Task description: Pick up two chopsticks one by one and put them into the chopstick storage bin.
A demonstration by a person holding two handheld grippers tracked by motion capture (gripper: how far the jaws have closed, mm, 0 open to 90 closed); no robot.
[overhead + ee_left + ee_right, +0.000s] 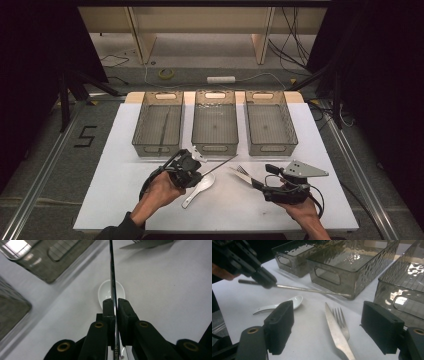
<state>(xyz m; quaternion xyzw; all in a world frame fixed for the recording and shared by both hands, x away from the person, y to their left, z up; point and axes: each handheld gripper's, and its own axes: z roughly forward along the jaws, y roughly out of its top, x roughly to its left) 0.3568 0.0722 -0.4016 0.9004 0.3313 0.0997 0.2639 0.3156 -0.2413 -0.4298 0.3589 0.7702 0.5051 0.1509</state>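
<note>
Two hand-held grippers are in my charge. My left hand-held gripper [196, 167] is clamped on a metal chopstick [112, 277], held off the surface [125, 190] above the white spoon [199, 189], apparently for sorting into a bin; the left bin [158, 123] already holds one. My right hand-held gripper [329, 332] stands apart, empty, over the knife [336, 333] and fork [342, 322]. White surface; dark room, cables on the floor beyond.

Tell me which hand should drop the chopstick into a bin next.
Left. The left gripper is already shut on the chopstick, lifted above the white spoon near the bins. The right gripper is open over the knife and fork.
</note>
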